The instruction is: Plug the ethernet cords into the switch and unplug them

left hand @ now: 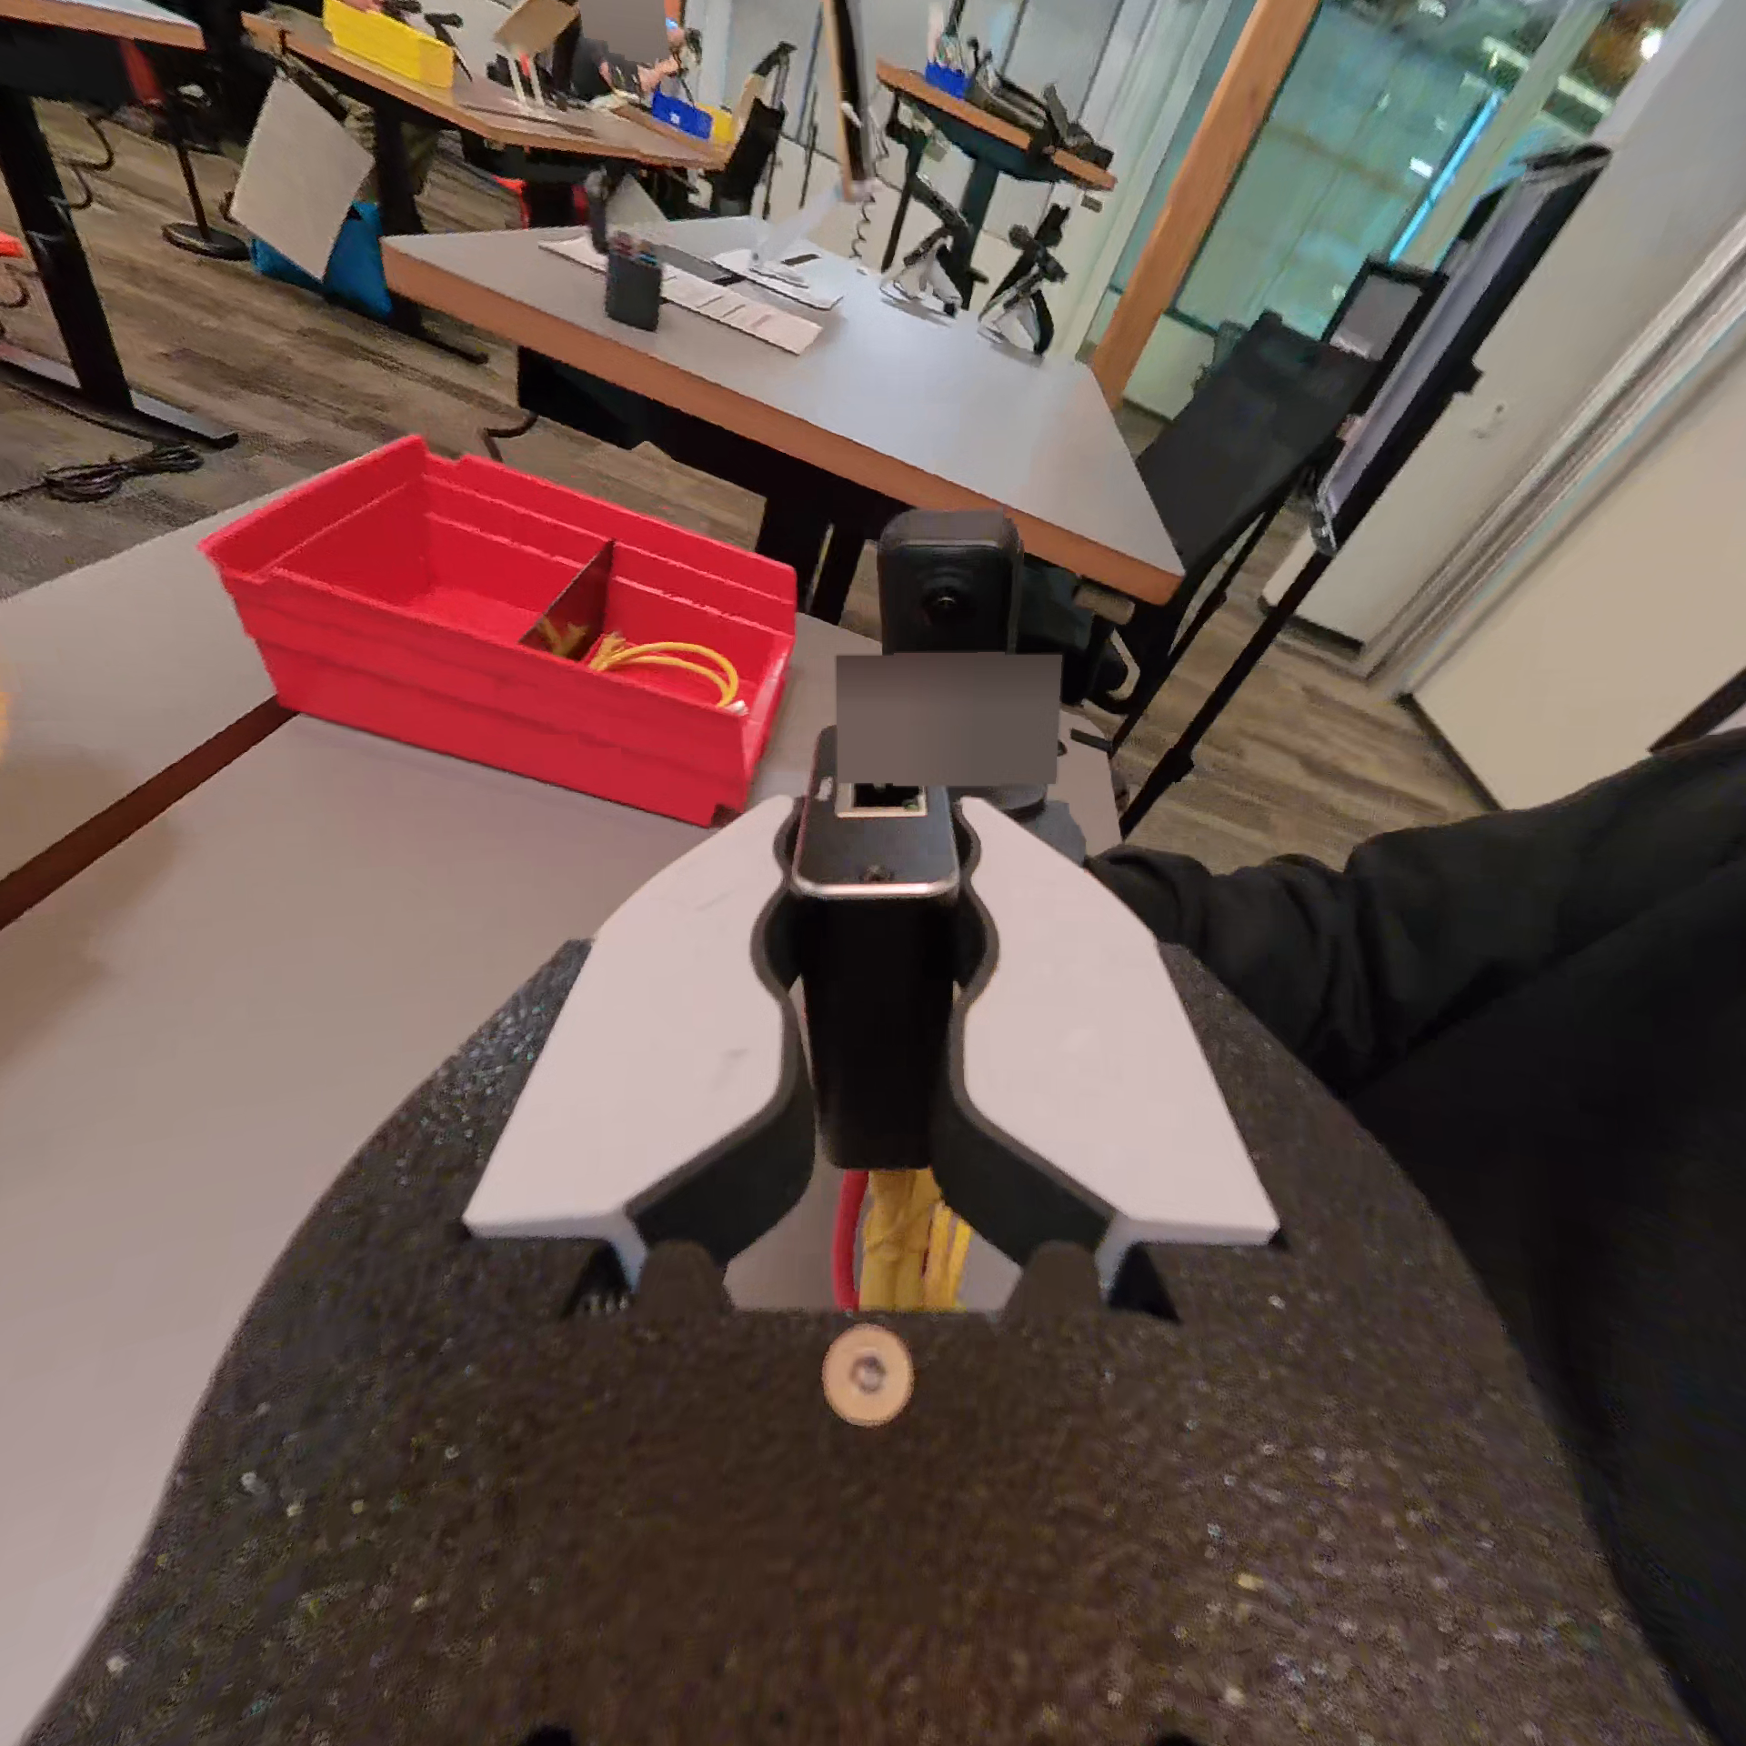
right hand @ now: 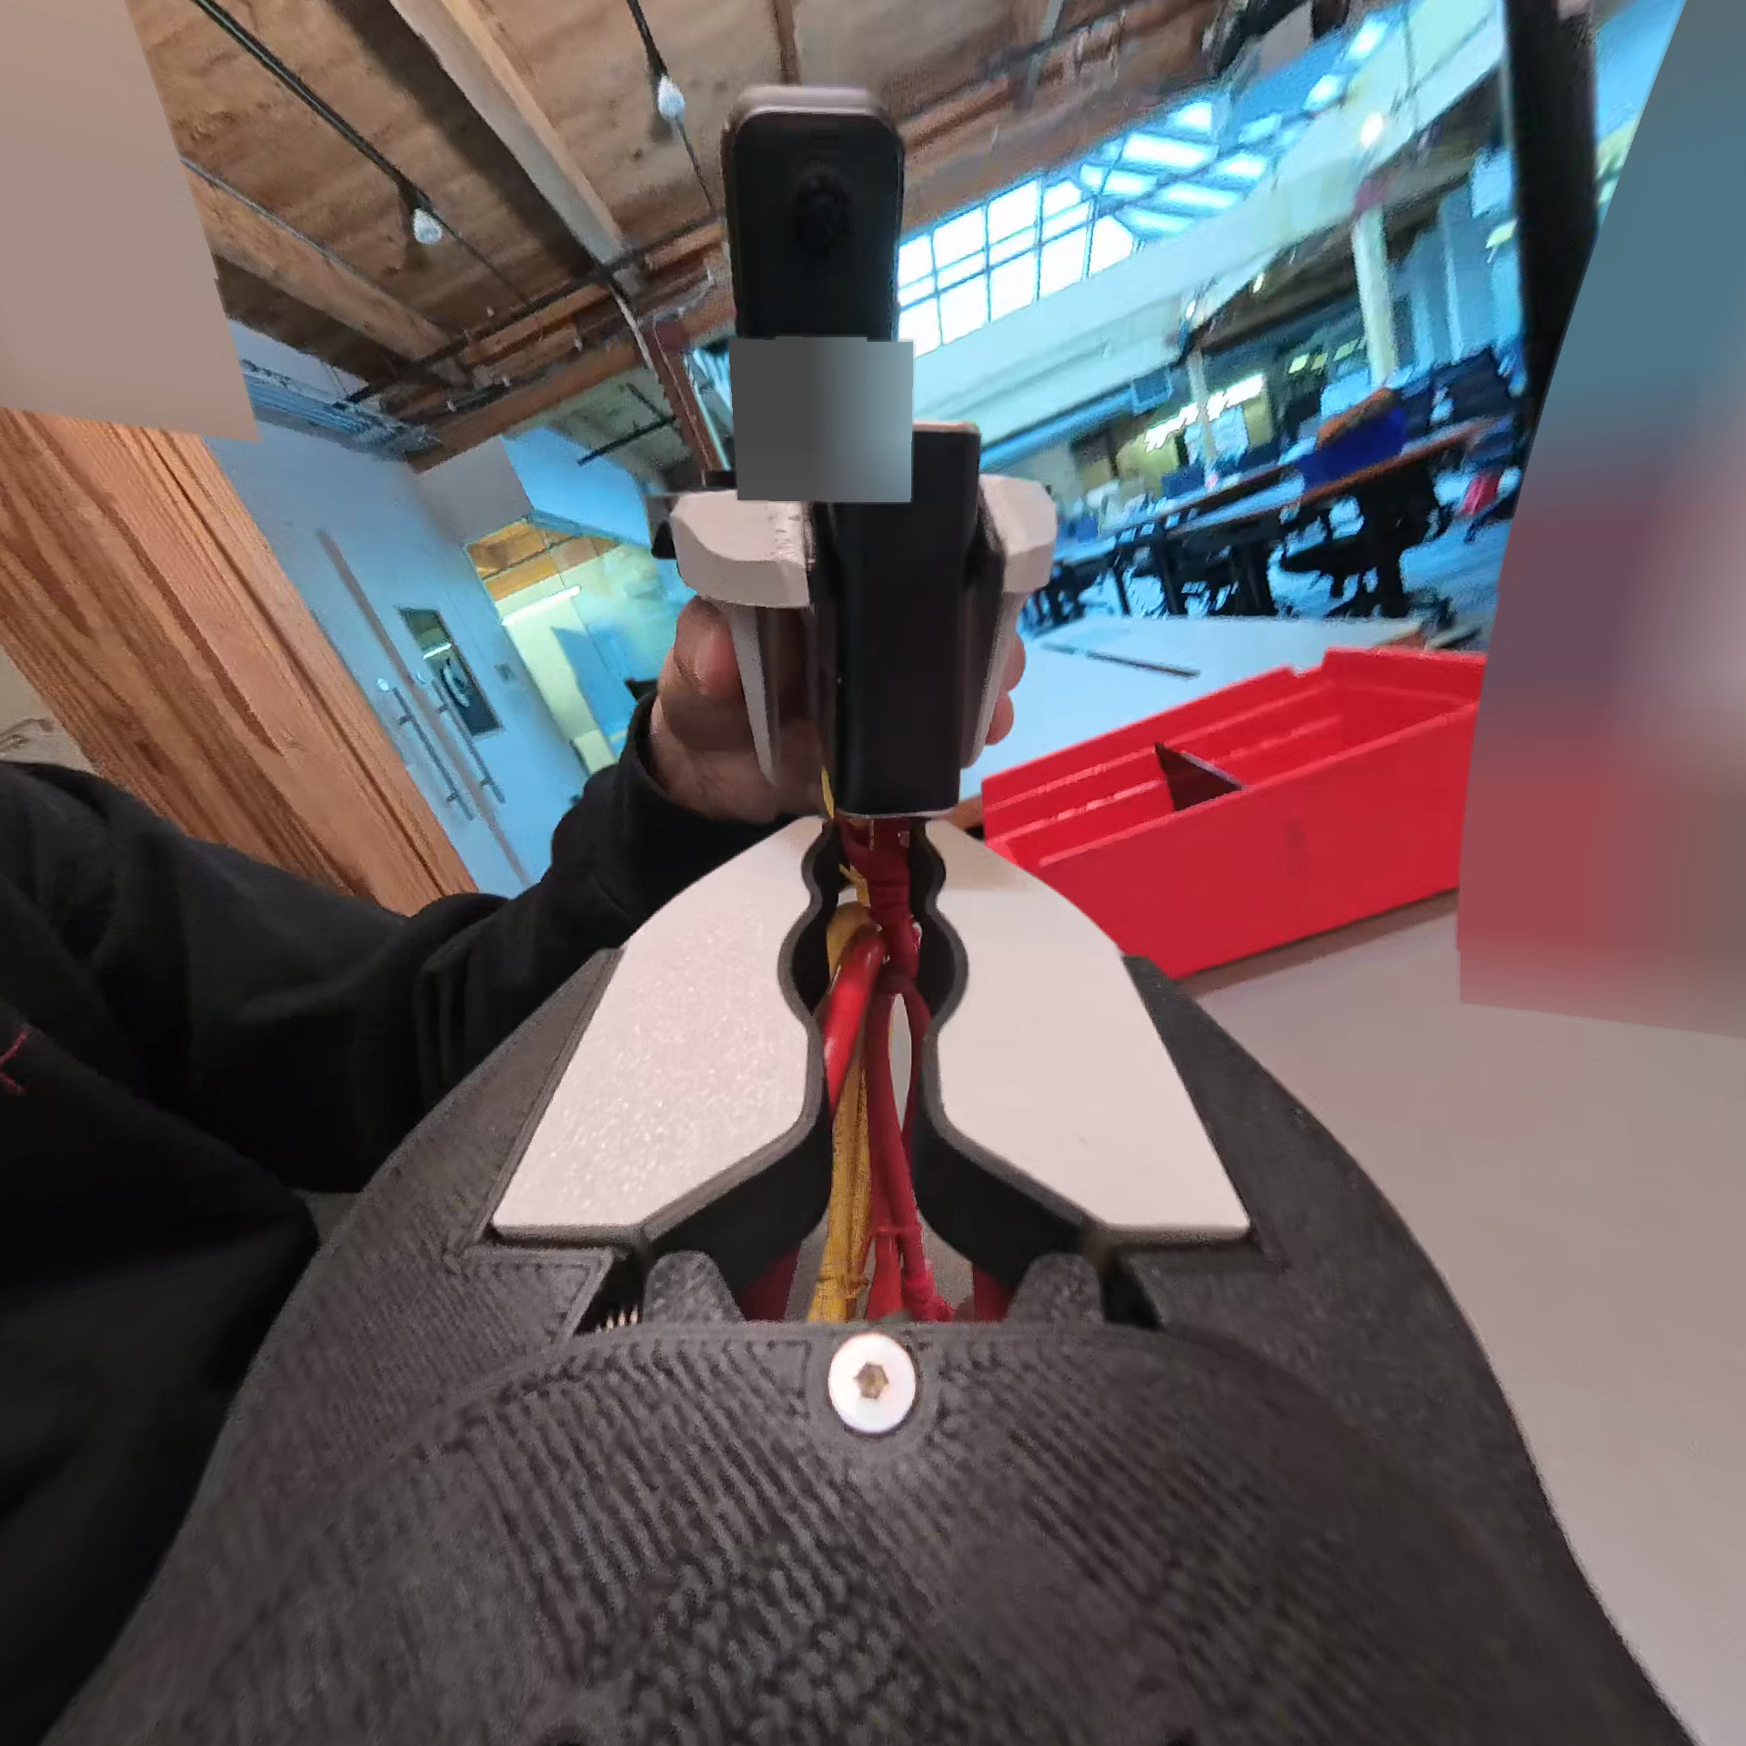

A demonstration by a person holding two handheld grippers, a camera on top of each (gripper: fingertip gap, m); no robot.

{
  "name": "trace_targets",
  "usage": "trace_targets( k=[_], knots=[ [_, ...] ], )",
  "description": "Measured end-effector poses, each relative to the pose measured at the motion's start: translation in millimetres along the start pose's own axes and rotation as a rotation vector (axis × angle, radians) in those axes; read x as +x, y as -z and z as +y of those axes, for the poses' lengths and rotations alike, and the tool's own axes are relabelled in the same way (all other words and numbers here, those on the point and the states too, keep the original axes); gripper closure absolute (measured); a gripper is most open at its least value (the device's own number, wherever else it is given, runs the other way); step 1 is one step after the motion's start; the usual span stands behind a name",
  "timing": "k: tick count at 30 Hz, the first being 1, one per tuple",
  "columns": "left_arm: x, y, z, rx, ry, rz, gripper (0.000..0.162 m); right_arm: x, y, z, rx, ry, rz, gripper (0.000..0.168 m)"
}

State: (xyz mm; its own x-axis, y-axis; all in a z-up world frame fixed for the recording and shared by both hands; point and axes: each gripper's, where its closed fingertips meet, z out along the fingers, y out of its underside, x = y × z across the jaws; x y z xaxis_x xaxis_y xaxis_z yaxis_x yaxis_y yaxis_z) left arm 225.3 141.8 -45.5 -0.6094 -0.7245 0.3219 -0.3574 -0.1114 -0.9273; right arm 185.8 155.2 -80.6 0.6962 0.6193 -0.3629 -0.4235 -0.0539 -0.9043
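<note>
The switch (left hand: 874, 954) sits clamped in the left jaws above a grey table (left hand: 331, 945); the right jaws pinch red cords (right hand: 874, 945).

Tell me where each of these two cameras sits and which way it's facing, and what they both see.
Left wrist view: sits on the left gripper, looks level along its fingers across the grey table; a black sleeve shows at right.
Right wrist view: sits on the right gripper, tilted up toward the wooden ceiling; a hand and sleeve show.
Shared: the black switch clamped by the left gripper, red and yellow cords, the red bin.
</note>
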Motion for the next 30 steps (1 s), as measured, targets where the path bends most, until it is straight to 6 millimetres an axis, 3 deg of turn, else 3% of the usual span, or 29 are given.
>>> trace_targets(
  k=[6,10,15,19,30],
  knots=[
    [61.4,-17.0,-21.5,-0.115,-0.101,-0.006,0.135,-55.2,15.2,-26.2,0.172,0.093,0.015,0.153],
    [96.3,-31.9,-20.0,-0.253,-0.172,-0.044,0.134,-87.1,29.0,-31.2,0.318,0.114,0.013,0.152],
    [125.7,-52.5,-11.8,-0.414,-0.23,-0.065,0.135,-113.8,48.9,-32.0,0.463,0.093,-0.035,0.152],
    [136.2,-62.7,-15.9,-0.424,-0.237,-0.06,0.135,-122.8,61.0,-37.5,0.437,0.105,-0.063,0.153],
    [112.9,-69.4,-10.2,-0.356,-0.186,-0.037,0.135,-97.5,64.4,-29.5,0.375,0.145,0.009,0.152]
  ],
)
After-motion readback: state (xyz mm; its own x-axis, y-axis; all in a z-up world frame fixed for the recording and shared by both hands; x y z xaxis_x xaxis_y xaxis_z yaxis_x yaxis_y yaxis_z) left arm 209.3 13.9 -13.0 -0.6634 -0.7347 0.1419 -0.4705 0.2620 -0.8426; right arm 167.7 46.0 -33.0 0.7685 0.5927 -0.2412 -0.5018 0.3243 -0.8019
